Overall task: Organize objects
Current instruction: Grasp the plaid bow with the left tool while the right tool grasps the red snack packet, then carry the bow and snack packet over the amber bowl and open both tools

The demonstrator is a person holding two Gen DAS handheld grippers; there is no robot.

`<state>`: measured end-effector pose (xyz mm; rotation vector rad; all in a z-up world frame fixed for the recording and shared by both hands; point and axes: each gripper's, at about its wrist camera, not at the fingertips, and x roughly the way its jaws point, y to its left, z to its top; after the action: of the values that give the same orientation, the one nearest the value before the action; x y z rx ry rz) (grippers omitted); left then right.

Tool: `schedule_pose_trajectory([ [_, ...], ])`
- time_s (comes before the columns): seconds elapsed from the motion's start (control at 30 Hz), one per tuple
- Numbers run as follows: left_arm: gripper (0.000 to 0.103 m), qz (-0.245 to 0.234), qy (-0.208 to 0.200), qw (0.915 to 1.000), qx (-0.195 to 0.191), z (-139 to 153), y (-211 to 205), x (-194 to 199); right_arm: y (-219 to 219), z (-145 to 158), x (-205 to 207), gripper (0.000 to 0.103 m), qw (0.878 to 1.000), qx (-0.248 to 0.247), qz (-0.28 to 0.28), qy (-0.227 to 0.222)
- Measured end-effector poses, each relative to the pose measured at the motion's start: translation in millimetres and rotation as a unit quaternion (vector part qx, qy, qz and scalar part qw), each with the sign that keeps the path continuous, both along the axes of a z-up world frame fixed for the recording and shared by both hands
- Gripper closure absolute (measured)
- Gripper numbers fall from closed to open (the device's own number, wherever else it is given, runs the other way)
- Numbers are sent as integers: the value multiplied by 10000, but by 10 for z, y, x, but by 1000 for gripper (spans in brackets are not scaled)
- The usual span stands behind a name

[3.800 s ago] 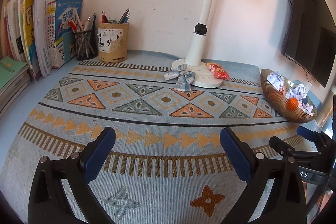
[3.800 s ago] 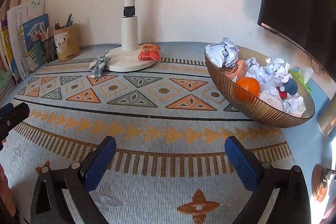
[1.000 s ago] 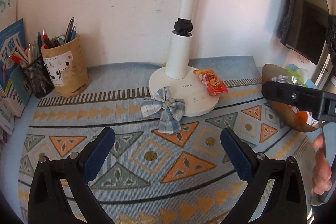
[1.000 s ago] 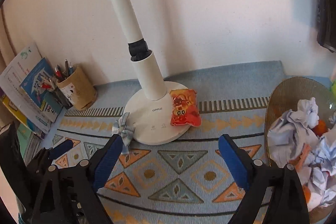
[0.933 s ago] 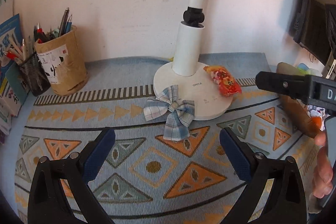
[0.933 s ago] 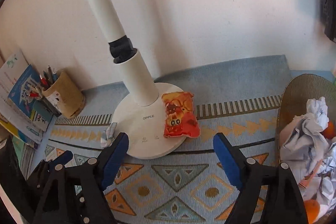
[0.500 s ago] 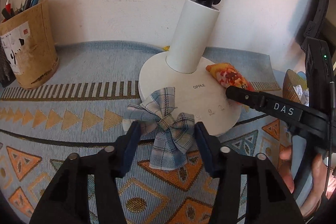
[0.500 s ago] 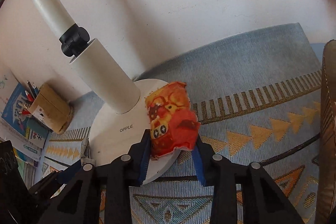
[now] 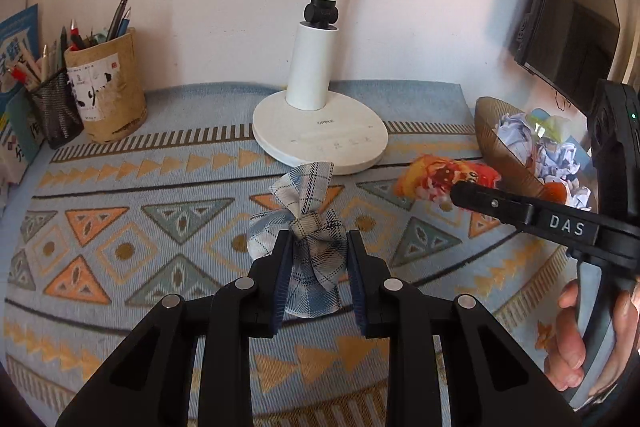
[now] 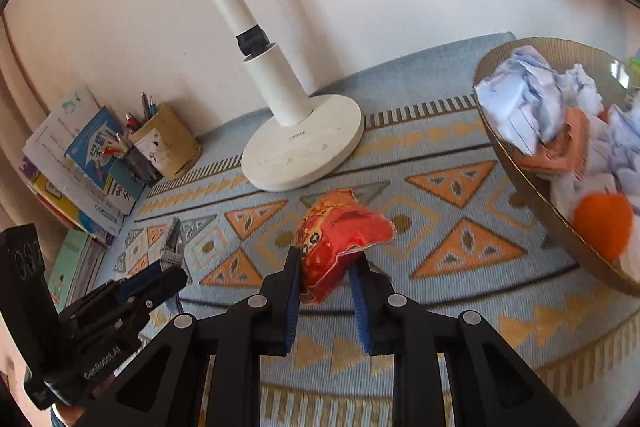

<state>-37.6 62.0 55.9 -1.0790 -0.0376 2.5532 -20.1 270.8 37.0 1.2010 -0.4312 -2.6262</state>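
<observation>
The mat (image 9: 120, 187) is woven cloth, matt, with a fine ribbed weave. The plaid bow (image 9: 308, 227) is soft, thin fabric, creased. The snack packet (image 10: 340, 239) is glossy, crinkled plastic film. The lamp base (image 9: 320, 139) and its stem look like smooth matt white plastic with a black joint. Both grippers are matt black plastic with bright metal pins and ridged blue pads (image 10: 292, 291). The bowl (image 10: 532, 187) is ribbed and brownish, holding crumpled paper (image 10: 520, 99). The far-left pen holder (image 9: 108, 87) looks rough, like cork or bark.
</observation>
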Motion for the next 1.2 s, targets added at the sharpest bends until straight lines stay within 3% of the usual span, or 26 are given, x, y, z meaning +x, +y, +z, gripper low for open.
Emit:
schedule_pose_trajectory([
  [0.13,79,253,-20,9995,209,-37,-144,418,-22,-124,664,78,9985,294,382,-275],
  [0.23,79,401,-139,9979,492,-160,-145,537,-7,-218,966,58,9966,453,546,-428],
  [0.3,79,450,-138,9969,625,-213,-161,594,36,-182,1111,38,9967,636,465,-201],
  [0.43,79,471,280,9967,602,-181,-162,692,7,-62,1098,33,9931,1041,513,142],
  [0.5,79,431,214,9978,454,-212,-104,661,-86,-88,977,21,9891,1338,576,207],
  [0.67,79,370,314,9980,413,-198,-77,694,-237,-284,686,22,9815,1878,367,82],
  [0.8,79,371,255,9979,458,-218,-91,675,-116,-379,559,45,9864,1620,173,-211],
  [0.83,79,349,262,9980,454,-218,-85,675,-79,-377,557,47,9882,1514,153,-201],
  [0.9,79,331,258,9982,436,-223,-76,673,-77,-367,576,60,9892,1440,241,-134],
  [1.07,79,450,243,9983,297,-231,-58,666,-213,-261,766,66,9841,1719,366,263],
  [1.2,79,337,237,9991,-124,-196,124,688,-24,-104,994,66,9903,1234,457,451],
])
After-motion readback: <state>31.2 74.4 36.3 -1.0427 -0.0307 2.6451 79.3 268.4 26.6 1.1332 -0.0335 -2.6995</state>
